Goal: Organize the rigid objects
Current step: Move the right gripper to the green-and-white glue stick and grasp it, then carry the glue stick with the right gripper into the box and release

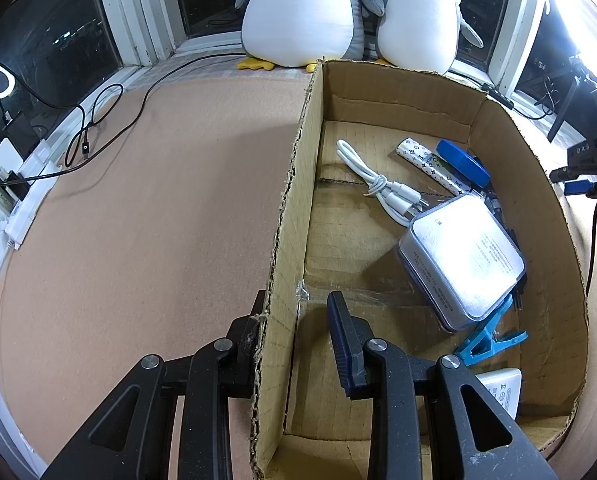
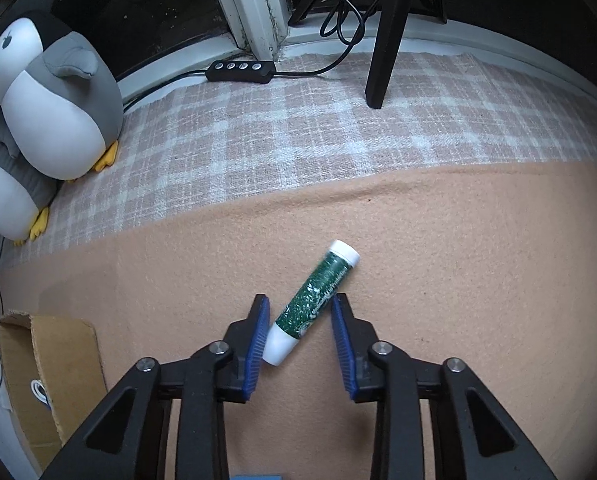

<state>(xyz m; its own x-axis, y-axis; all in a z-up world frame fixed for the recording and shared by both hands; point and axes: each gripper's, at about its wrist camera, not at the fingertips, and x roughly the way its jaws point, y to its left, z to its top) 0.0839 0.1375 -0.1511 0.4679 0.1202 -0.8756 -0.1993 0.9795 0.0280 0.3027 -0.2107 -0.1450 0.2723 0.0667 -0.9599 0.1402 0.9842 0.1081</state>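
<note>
The left gripper [image 1: 298, 312] straddles the near left wall of the cardboard box [image 1: 294, 216], one finger outside it on the peach cloth [image 1: 158, 200] and the other inside the box; its jaws are as far closed as they go and pinch the wall, with the outer finger against the torn edge. Inside the box lie a coiled white cable [image 1: 378, 184], a patterned white stick [image 1: 430, 164], a blue case [image 1: 462, 162], a clear square case [image 1: 462, 256] resting partly on a light blue clip [image 1: 486, 340], and a white charger [image 1: 502, 390] in the near right corner. Beyond the box two plush penguins [image 1: 306, 12] sit against the window, and black cables [image 1: 94, 128] run across the cloth to a power strip [image 1: 22, 196] at the left. In the right wrist view, the right gripper [image 2: 300, 332] points steeply down at the cloth with a green tube [image 2: 316, 300] with white ends lying aslant between its blue pads [image 2: 256, 344]. The tube's near white end touches the left pad, while the right pad stands just beside the green body; whether it presses on it I cannot tell, so the jaws are partly closed around the tube. The tube lies on the peach cloth, well apart from the box, whose corner shows at the lower left. A checked cloth [image 2: 298, 128] lies beyond, with a black switch [image 2: 240, 70] on its cord near the window frame.
</note>
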